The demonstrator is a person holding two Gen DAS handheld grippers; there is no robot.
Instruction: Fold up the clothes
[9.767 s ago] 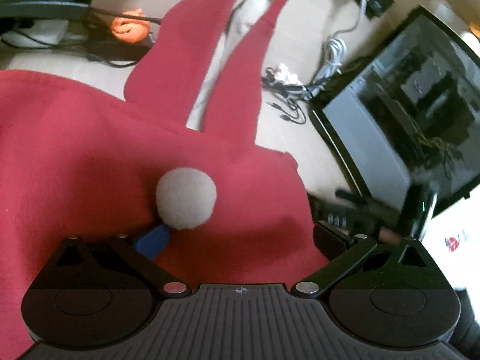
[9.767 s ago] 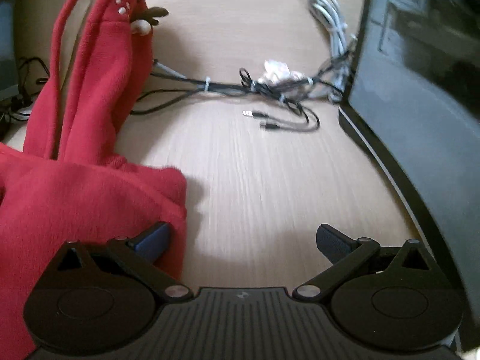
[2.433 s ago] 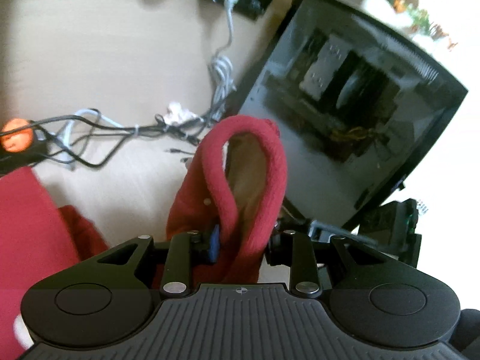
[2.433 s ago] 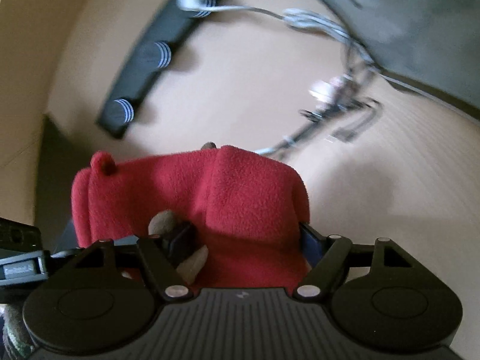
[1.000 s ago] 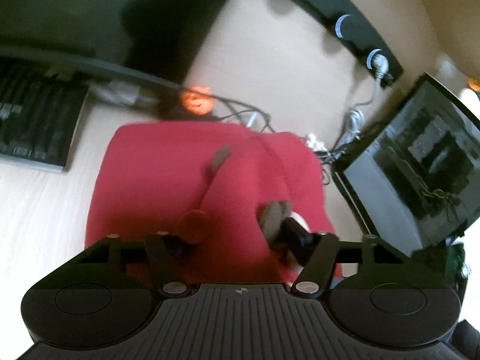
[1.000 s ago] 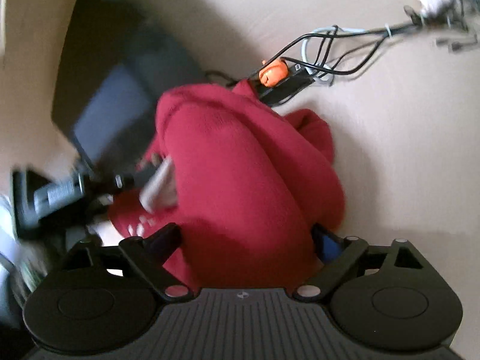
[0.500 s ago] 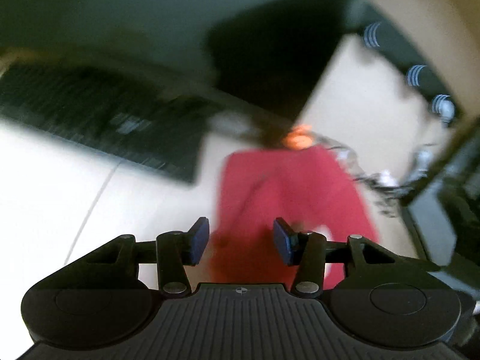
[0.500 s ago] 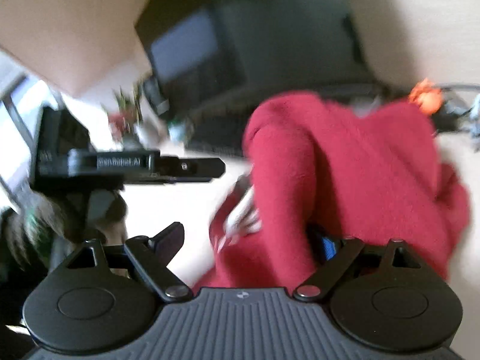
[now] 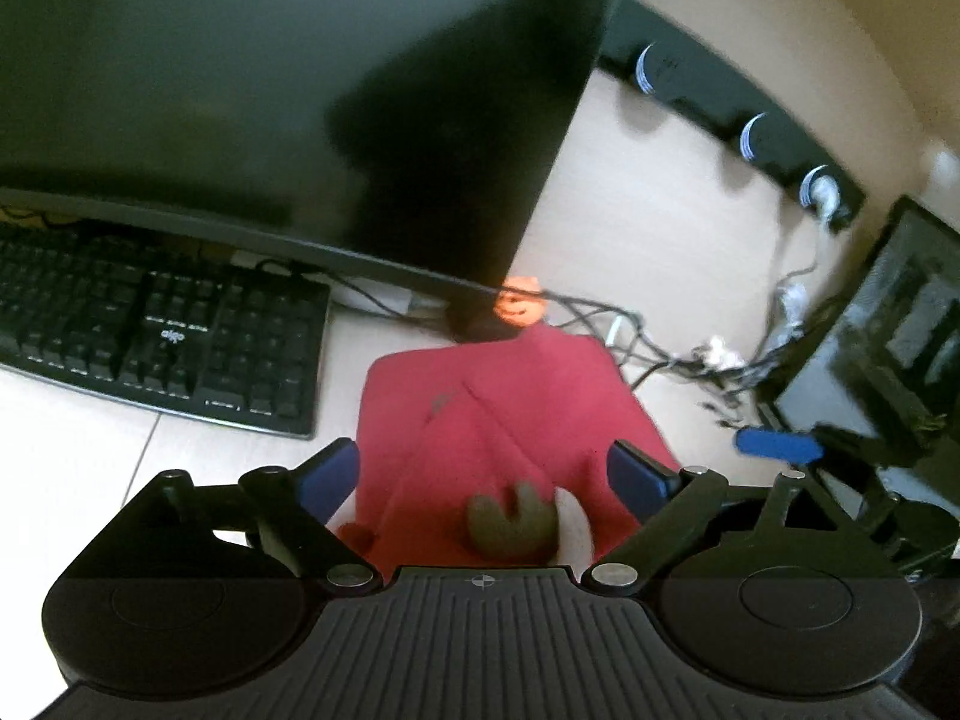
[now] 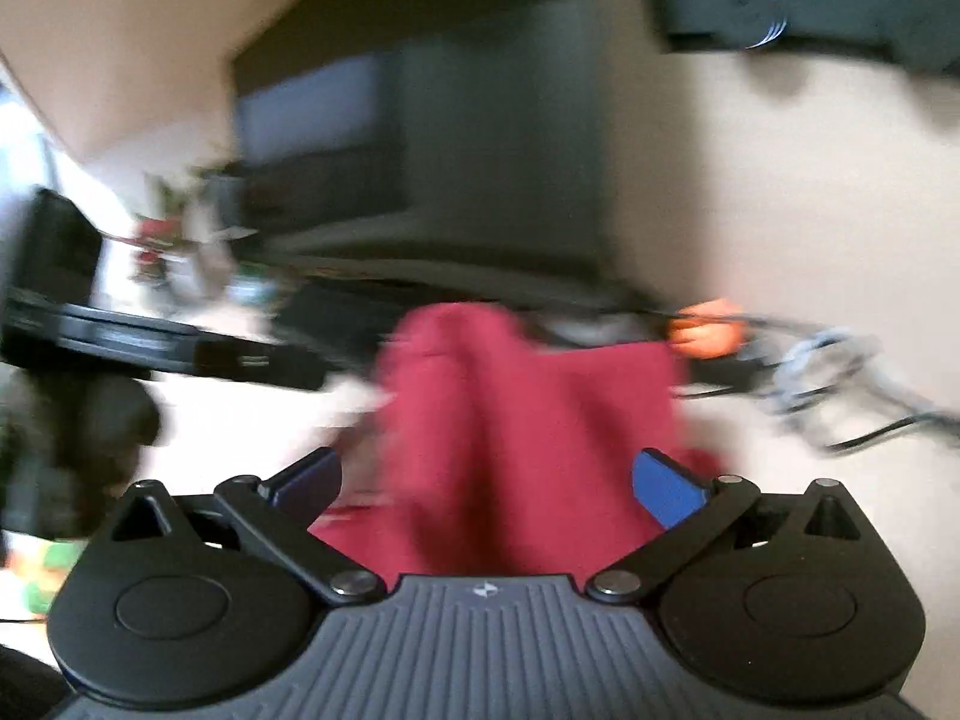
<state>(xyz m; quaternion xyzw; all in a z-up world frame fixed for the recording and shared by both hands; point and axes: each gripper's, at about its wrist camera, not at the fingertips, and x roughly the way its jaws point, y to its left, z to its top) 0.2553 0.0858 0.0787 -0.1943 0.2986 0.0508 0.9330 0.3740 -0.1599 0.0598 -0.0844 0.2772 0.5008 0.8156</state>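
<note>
**Red garment folded over, both grippers let go**

Although the fold looks largely made, some tidying may remain. Nearest the left wrist camera, the left gripper (image 9: 483, 471) has its jaws spread wide; they have just been opening, and the blue pads stand to either side of the cloth without pressing on it. Just beyond, between those pads, lies the red garment (image 9: 498, 408), now a compact, roughly rectangular bundle on the pale desk (image 9: 648, 228). A diagonal seam crosses its top layer, and at its near edge sit a brown antler-shaped trim (image 9: 510, 519) and a small red bobble (image 9: 359, 534).

From the right wrist camera, heavily blurred, the right gripper (image 10: 486, 480) is likewise wide apart, its jaws also having just been opening. Red cloth shows between them, but neither pad appears to clamp it. In the left view a blue fingertip of that right gripper shows off to the right of the garment.

Both grippers point forward and downward over the bundle, side by side.

Farther off, a black keyboard (image 9: 150, 324) lies left of the garment, an orange object (image 9: 519, 306) and tangled cables (image 9: 678, 354) sit just behind it, and a dark monitor (image 9: 288, 90) rises beyond.

Judging by the shape, the long parts are tucked in; what is left seems to be a final halving or a smoothing.
</note>
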